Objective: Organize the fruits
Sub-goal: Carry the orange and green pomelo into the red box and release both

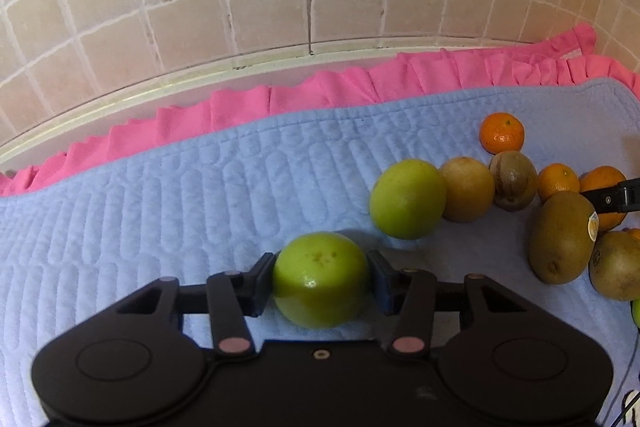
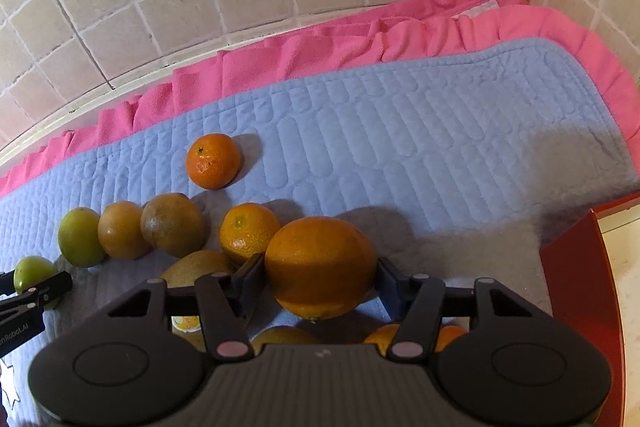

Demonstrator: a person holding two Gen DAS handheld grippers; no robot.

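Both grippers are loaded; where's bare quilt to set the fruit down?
Free: blue quilt left of the green fruit, up to the pink ruffle; also right of the large orange. Crowded: the cluster around the kiwi.

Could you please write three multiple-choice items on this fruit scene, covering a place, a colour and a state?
1. Where does the lone small orange lie?
A. on the blue quilted mat
B. on the pink cloth
C. on the tiles

2. What colour is the fruit in the left gripper?
A. orange
B. green
C. brown

3. How do the right gripper jaws stand?
A. wide open, empty
B. shut on a kiwi
C. closed on the large orange

Answers: 1 A, blue quilting surrounds it; 2 B, the green fruit sits between the jaws; 3 C, both pads press its sides.
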